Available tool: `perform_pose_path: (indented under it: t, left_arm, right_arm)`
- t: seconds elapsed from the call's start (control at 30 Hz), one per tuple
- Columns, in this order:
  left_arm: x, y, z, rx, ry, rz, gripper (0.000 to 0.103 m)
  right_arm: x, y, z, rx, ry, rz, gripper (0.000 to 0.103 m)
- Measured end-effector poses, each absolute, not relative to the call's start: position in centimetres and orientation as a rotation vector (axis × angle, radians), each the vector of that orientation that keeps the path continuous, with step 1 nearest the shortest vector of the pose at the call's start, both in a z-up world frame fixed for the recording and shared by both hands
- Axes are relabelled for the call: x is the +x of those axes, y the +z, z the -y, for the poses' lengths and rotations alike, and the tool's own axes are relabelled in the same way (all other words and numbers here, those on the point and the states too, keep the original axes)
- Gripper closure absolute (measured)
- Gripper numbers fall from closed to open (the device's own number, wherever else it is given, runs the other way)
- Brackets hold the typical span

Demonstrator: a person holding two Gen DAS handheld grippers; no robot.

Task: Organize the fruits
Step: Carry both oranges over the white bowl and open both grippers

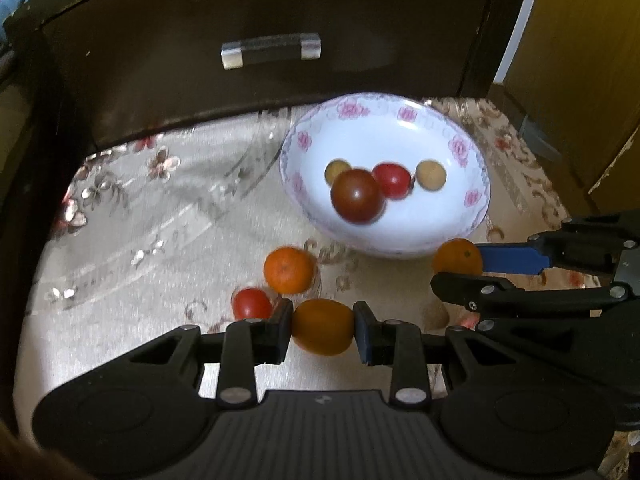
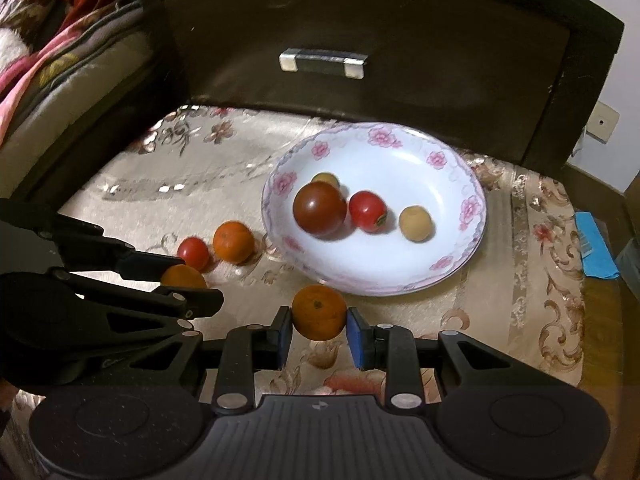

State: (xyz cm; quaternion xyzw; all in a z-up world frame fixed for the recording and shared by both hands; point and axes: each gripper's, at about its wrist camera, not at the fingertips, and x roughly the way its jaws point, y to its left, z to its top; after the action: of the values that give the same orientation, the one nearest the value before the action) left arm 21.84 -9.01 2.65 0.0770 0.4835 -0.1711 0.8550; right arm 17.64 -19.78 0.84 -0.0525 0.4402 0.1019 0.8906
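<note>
Floral cloth covers the table (image 2: 520, 280) below a dark drawer (image 2: 360, 32); with left fingers (image 1: 322, 326) clamped on a tomato (image 1: 322, 326) and right fingers (image 2: 319, 330) on an orange (image 2: 319, 312), I should carry both level over the plate's (image 2: 460, 264) rim before releasing.

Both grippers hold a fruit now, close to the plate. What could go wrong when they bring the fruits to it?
1. The left gripper and right gripper sit close side by side, so they may collide on the way to the plate.
2. Four fruits already lie loose in the plate; a dropped mandarin could knock the large dark tomato rolling.
</note>
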Motion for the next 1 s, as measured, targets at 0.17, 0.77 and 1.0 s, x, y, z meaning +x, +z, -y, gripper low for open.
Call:
perform_pose_path:
  t: [0.17,0.77,1.0]
  left_arm:
    - [22.7,3.2,9.7,0.175,-0.365,-0.994,0.063]
    - [26.3,3.8,12.2,0.204,-0.381,-0.927,0.063]
    - [27.9,3.6,13.0,0.204,-0.385,-0.913,0.063]
  right_arm:
    - [18.2,1.5,20.4,-0.089,0.195,-0.894,0.080]
    - [21.6,2.3,22.7,-0.042,0.151,-0.843,0.079]
    - [23.3,2.3,23.8,-0.022,0.142,-0.823,0.079]
